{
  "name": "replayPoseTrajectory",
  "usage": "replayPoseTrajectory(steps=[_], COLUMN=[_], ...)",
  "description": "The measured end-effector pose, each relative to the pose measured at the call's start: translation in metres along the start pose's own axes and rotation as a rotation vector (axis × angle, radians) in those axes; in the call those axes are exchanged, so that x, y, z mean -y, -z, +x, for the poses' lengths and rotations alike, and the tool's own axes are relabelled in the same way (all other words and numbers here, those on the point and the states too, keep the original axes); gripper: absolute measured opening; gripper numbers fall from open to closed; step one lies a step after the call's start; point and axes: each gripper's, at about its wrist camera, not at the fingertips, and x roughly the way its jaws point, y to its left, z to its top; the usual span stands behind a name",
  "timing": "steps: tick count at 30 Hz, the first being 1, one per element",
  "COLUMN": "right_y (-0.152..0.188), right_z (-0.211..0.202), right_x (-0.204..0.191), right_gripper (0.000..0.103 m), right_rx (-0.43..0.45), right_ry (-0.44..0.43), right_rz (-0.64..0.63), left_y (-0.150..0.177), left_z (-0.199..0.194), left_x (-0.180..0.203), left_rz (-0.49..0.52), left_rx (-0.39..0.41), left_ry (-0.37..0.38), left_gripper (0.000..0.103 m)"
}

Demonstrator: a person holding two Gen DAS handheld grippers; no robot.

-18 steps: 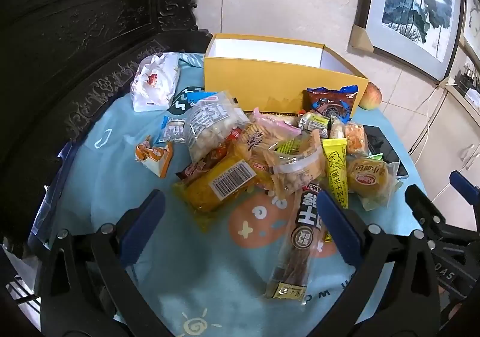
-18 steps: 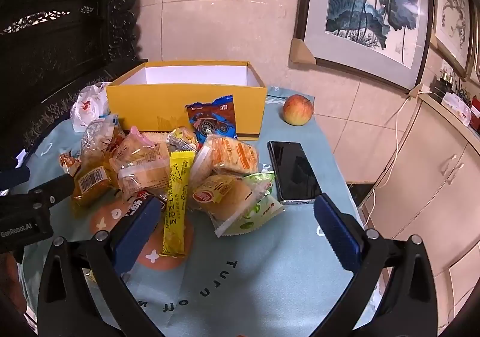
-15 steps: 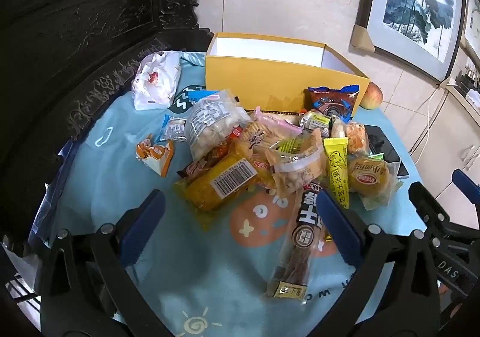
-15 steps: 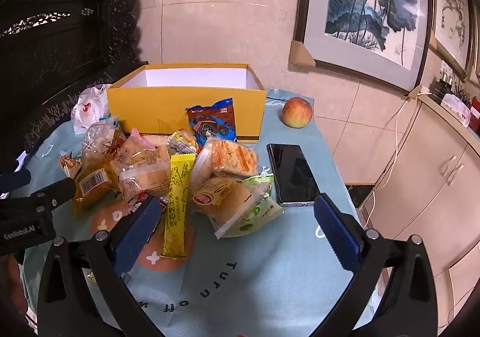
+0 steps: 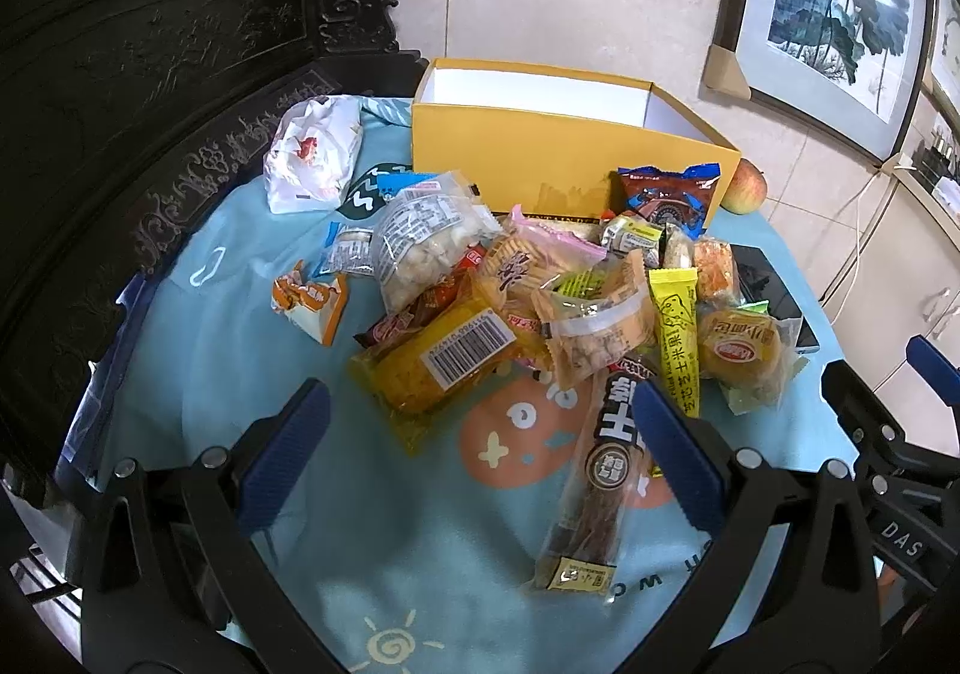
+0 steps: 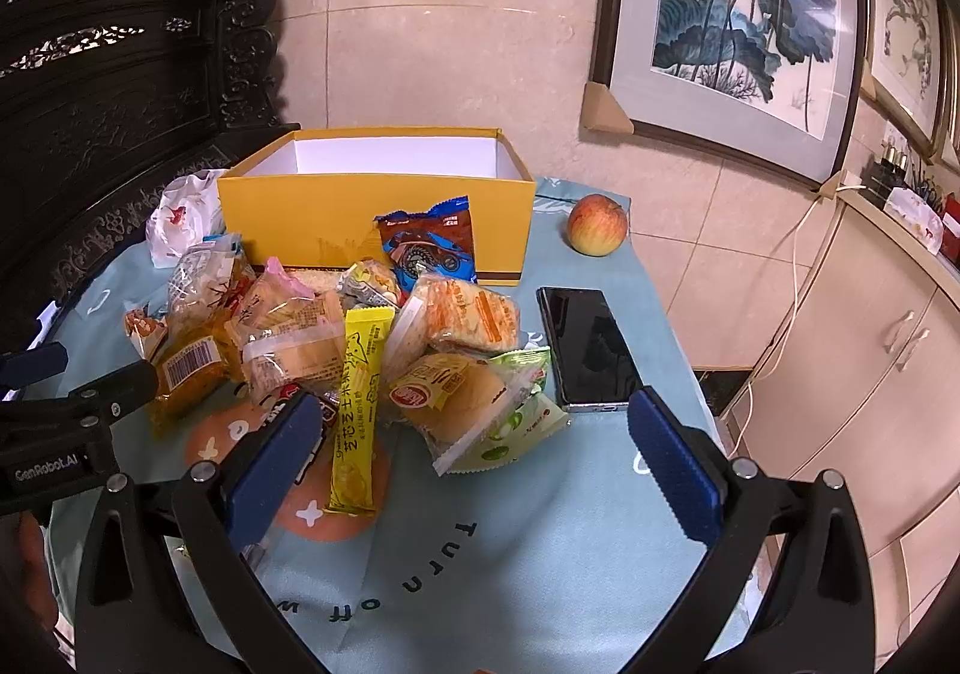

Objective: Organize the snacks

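Snacks in crinkly plastic wrappers (image 5: 540, 314) (image 6: 336, 338) lie heaped at the middle of a table covered by a light blue printed cloth (image 5: 252, 374) (image 6: 540, 542), just in front of an open yellow cardboard box with a white inside (image 5: 540, 158) (image 6: 372, 212) that stands at the far edge. A dark blue cookie packet (image 5: 666, 200) (image 6: 429, 248) leans against the box's front wall. A long yellow corn-stick packet (image 5: 678, 338) (image 6: 357, 410) and a long dark brown stick packet (image 5: 600, 470) reach from the heap toward the near edge. A white crumpled bag (image 5: 312, 155) (image 6: 180, 215) sits near the far left corner, a red-yellow apple (image 5: 744, 188) (image 6: 597, 224) near the far right corner, and a black phone (image 6: 588, 350) lies flat along the right edge, beside a bun in a green wrapper (image 6: 480, 410).

The left gripper (image 5: 480, 452) hovers over the near edge, pointing at the heap, its blue-padded fingers (image 5: 288, 452) spread wide and holding nothing; the brown stick packet lies just inside its right finger. The right gripper (image 6: 474, 458) hovers beside it, toward the right, likewise tilted down at the heap, fingers (image 6: 672, 470) wide apart and empty.
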Motion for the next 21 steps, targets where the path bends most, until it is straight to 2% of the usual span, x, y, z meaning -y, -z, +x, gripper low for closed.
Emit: replayPoseTrajectory(steps=[21], right_y=[0.0001], right_z=[-0.0002], right_x=[0.0000], right_gripper=[0.102], right_rx=[0.001], right_ry=[-0.001], right_rz=[-0.002], left_y=[0.0004], left_z=[-0.0010], left_x=[-0.0003], left_rz=[0.020], left_rx=[0.027], left_ry=[-0.013], left_gripper=[0.101])
